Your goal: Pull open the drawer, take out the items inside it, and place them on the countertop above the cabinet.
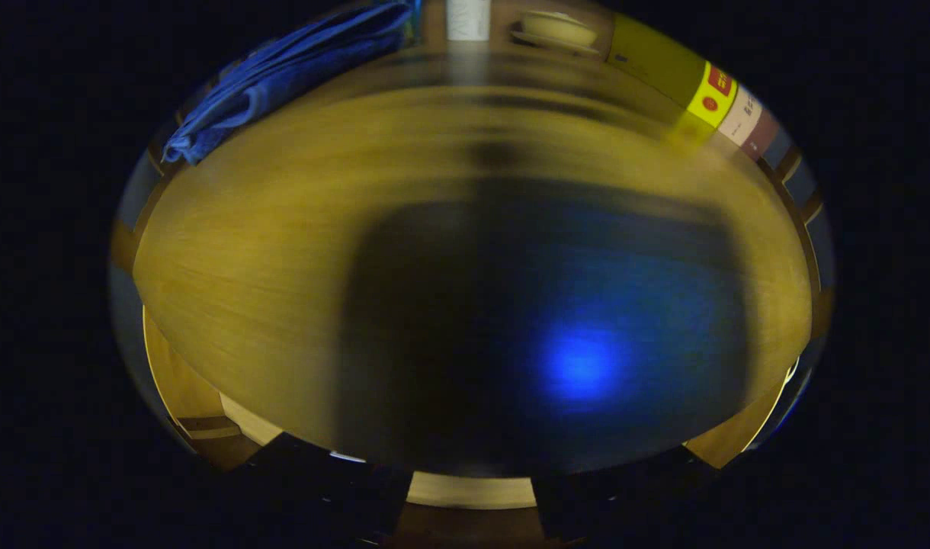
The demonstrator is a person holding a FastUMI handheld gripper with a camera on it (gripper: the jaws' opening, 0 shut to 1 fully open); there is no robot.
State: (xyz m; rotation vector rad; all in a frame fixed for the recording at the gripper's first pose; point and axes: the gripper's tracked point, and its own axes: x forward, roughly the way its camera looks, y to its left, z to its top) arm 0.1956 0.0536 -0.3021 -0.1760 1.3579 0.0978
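I am very close over the wooden countertop, which is blurred by motion. A broad dark shadow with a blue glow lies on the wood just ahead of my fingers. My gripper sits below the counter's front edge, open, with a pale wooden surface showing in the gap and nothing held. On the counter beyond lie a folded blue cloth at the far left and a yellow box at the far right. Whether the pale wood below the edge belongs to the drawer I cannot tell.
At the counter's back stand a white cylinder and a pale bowl on a saucer. Wooden cabinet parts show below the counter edge, left of my fingers.
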